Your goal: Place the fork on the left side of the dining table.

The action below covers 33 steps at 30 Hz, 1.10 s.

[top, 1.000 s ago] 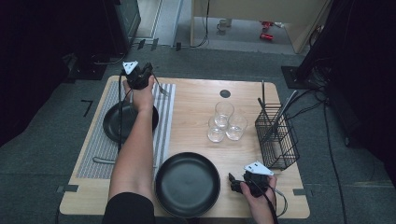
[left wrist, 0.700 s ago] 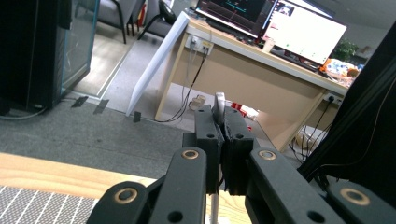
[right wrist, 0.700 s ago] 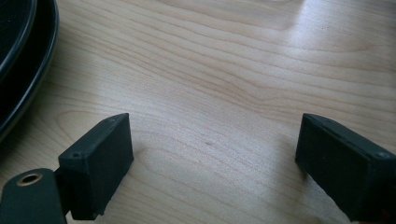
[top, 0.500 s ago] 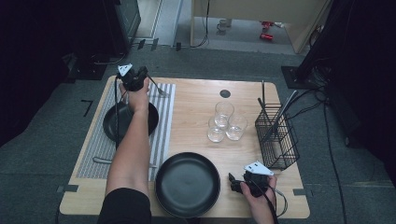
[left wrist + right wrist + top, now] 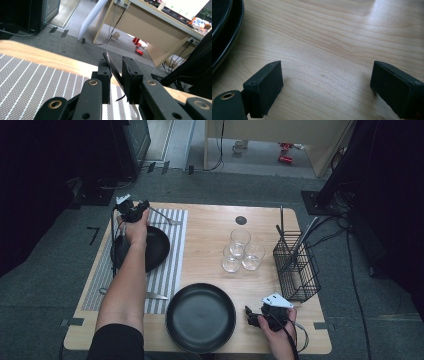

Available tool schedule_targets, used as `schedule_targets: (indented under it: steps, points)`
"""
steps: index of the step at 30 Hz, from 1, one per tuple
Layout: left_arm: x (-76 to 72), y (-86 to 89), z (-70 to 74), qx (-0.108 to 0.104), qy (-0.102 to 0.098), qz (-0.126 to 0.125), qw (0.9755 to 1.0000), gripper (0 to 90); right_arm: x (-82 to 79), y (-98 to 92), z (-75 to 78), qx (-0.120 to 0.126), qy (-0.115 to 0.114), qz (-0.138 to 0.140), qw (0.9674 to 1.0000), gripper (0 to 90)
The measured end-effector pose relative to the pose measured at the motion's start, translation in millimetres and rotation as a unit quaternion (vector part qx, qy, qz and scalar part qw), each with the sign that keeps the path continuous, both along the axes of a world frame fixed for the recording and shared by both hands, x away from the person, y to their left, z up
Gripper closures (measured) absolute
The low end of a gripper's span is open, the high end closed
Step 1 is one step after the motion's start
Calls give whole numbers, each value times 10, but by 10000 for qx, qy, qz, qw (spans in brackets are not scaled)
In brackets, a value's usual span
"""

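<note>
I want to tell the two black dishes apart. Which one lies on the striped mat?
The smaller black plate, at the far left under the person's left forearm, lies on the striped mat. The larger black plate sits on bare wood near the front edge.

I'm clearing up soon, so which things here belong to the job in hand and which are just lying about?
In hand: left hand-held gripper, jaws have just been opening around the slim metal fork; grey striped fabric placemat; small round black plate.
Lying about: large round black plate; three clear glasses; black wire basket; right hand-held gripper, open.
</note>
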<state>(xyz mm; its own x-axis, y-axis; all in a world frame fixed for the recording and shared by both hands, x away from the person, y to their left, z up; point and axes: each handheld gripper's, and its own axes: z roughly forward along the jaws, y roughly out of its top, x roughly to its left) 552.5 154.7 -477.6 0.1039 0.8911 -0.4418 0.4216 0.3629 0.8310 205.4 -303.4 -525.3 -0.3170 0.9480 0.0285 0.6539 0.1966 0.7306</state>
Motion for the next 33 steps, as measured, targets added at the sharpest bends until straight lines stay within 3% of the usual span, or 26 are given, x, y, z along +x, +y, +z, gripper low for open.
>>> schedule_targets:
  steps: [3,7,11,19,25,30,33]
  points:
    - [-6,59,-51,-130,60,9,9999,779,0,0,0,-1,-1,1,10000,110]
    - [-2,130,-109,-145,206,-6,9997,752,0,0,0,-3,-4,3,10000,110]
    - [16,217,-161,-368,311,45,9988,749,0,0,0,-2,-2,2,10000,110]
    - [48,272,-228,-270,610,217,9975,691,0,-1,0,-1,-3,3,10000,110]
    - [59,329,-280,-260,713,276,9967,646,0,0,0,-1,-2,2,10000,110]
    - [78,330,-308,-331,775,324,9959,574,0,0,0,-2,-3,3,10000,110]
    - [92,352,-340,-503,877,359,9942,565,0,-1,-1,-3,-5,5,10000,110]
